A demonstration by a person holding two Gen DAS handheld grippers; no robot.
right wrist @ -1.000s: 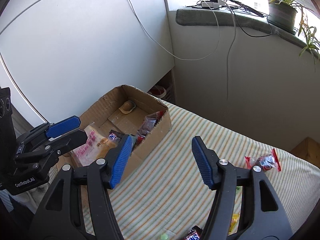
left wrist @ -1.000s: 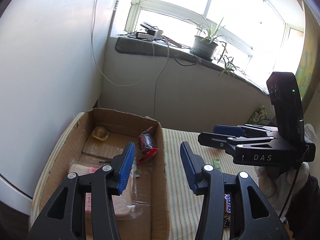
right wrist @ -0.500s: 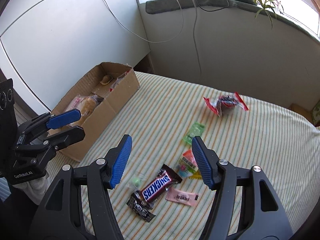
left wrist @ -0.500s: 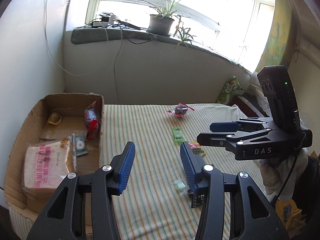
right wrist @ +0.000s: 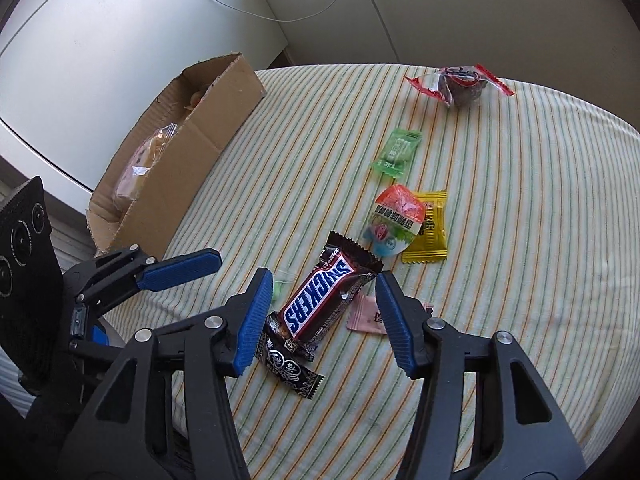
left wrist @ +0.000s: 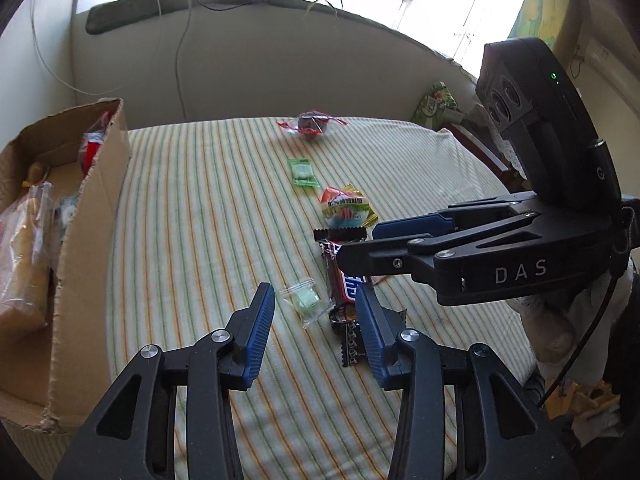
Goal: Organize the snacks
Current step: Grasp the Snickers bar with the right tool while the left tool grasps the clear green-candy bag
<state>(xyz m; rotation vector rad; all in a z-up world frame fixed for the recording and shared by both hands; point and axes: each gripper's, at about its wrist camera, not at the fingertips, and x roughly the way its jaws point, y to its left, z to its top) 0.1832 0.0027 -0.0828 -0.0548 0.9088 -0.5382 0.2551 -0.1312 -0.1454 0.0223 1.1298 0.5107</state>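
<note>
Both grippers have swung from the box [right wrist: 176,152] to the loose snacks. Right gripper [right wrist: 322,312] is closing around the chocolate bar [right wrist: 320,300] – pads probably not touching. Left gripper [left wrist: 316,332] closes empty above a small clear packet [left wrist: 306,302]. Center first – then squeeze.

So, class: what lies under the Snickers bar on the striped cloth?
Under the Snickers bar, its near end rests on a black patterned wrapper. A pink sachet lies beside it, apparently untouched. How far the black wrapper reaches beneath is hidden.
</note>
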